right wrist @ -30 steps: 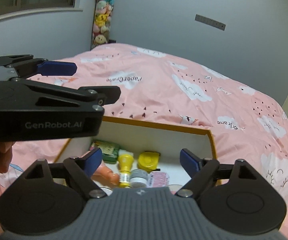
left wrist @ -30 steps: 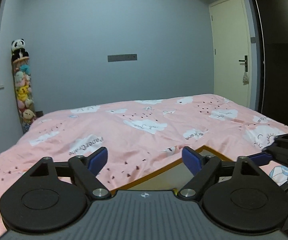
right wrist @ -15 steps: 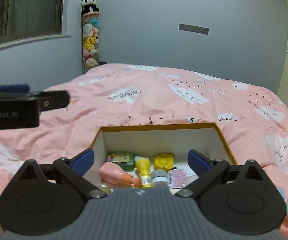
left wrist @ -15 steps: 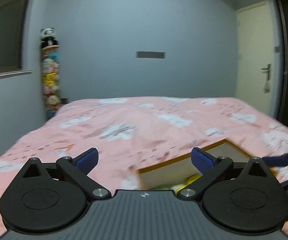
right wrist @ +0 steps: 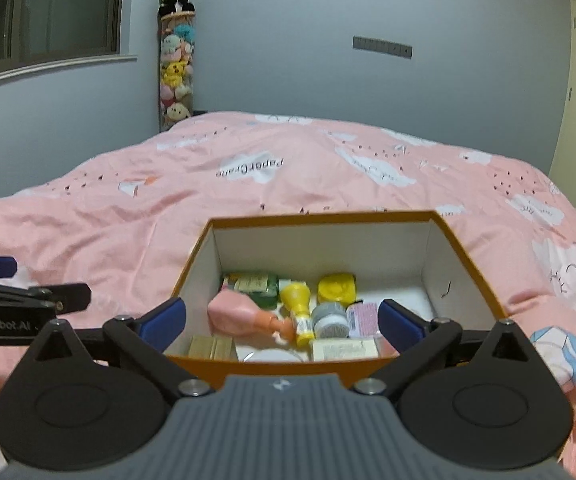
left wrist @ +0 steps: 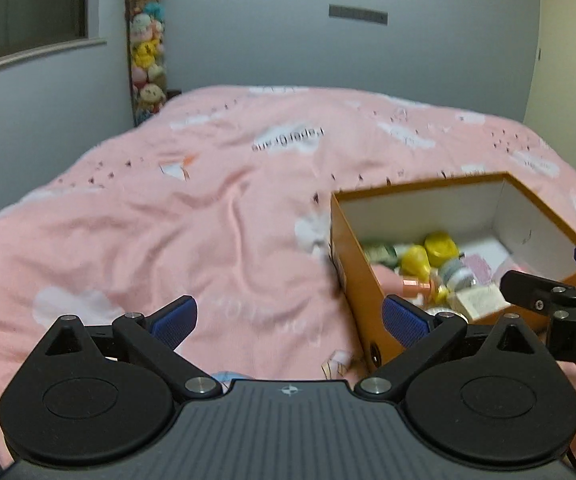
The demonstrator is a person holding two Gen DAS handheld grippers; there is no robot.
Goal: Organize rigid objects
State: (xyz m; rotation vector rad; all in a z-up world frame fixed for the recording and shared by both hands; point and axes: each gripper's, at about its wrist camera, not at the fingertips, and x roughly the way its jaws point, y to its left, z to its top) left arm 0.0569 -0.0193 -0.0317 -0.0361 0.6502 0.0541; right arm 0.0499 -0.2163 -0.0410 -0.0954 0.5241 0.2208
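Note:
An orange box (right wrist: 463, 252) with white inside walls sits on the pink bed. It holds a pink bottle (right wrist: 240, 314), a yellow bottle (right wrist: 297, 302), a yellow lid (right wrist: 335, 286), a green packet (right wrist: 256, 284), a grey jar (right wrist: 329, 320) and small cartons. My right gripper (right wrist: 280, 322) is open and empty, just in front of the box's near wall. My left gripper (left wrist: 288, 320) is open and empty, above the bedspread left of the box (left wrist: 351, 264). The right gripper's side shows at the right edge of the left wrist view (left wrist: 559, 300).
The pink bedspread (right wrist: 248, 184) with cloud prints fills the scene. A tall net of plush toys (right wrist: 176, 72) with a panda on top hangs in the far corner. A window (right wrist: 48, 8) is on the left wall, a door (left wrist: 567, 60) on the right.
My left gripper has swung left, so the box moved from under it to its right. My right gripper has drawn back and centred on the box, which now shows whole.

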